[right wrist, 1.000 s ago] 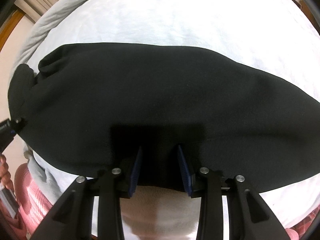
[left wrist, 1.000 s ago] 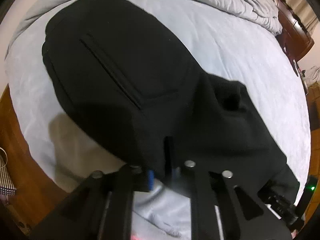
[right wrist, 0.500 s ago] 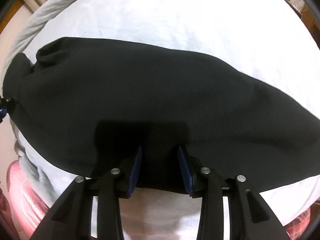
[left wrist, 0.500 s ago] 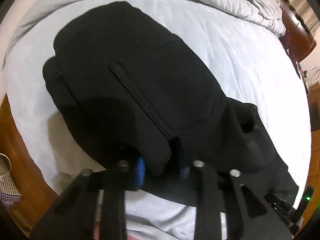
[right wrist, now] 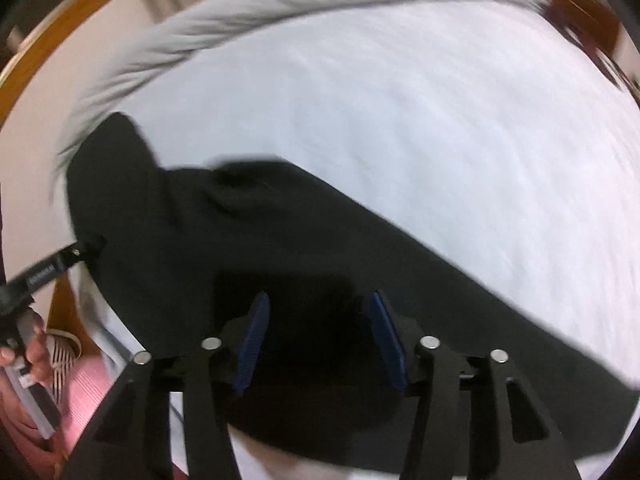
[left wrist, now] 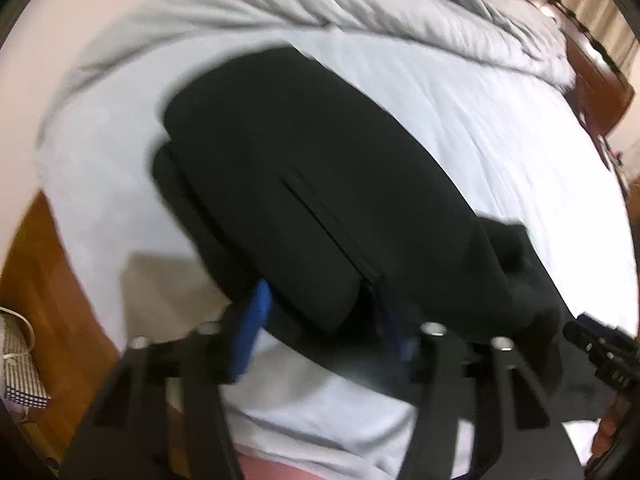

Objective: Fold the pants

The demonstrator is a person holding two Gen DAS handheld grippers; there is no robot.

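A bed (left wrist: 500, 128) with a pale sheet fills both views, a rumpled grey duvet (left wrist: 360, 4) bunched along its far side and a reddish wooden bed frame (left wrist: 592, 92) beyond. Wooden floor (left wrist: 44, 280) shows at the left of the left wrist view, with a checked bag (left wrist: 20, 360) at the edge.

No brand or label is readable. Small white lettering sits on the shaft of the left gripper seen in the right wrist view, too blurred to read.

The black pants (left wrist: 320, 200) lie on the sheet near the bed's front edge, folded over themselves; a long seamed pocket slit runs down the top layer.

The left gripper (left wrist: 324, 324) has its fingers (left wrist: 252, 332) opening. A thick folded edge of the pants sits between the blue pads, and the pads look to stand clear of the cloth, though blur makes contact hard to judge.

The right gripper (right wrist: 320, 340) also has its fingers (right wrist: 252, 340) opening. Black cloth lies in the gap and beneath it, with space showing on both sides, so the pads do not press on it.

At the left of the right wrist view a hand (right wrist: 34, 352) grips the left gripper's handle, with pink fabric (right wrist: 88, 392) below.
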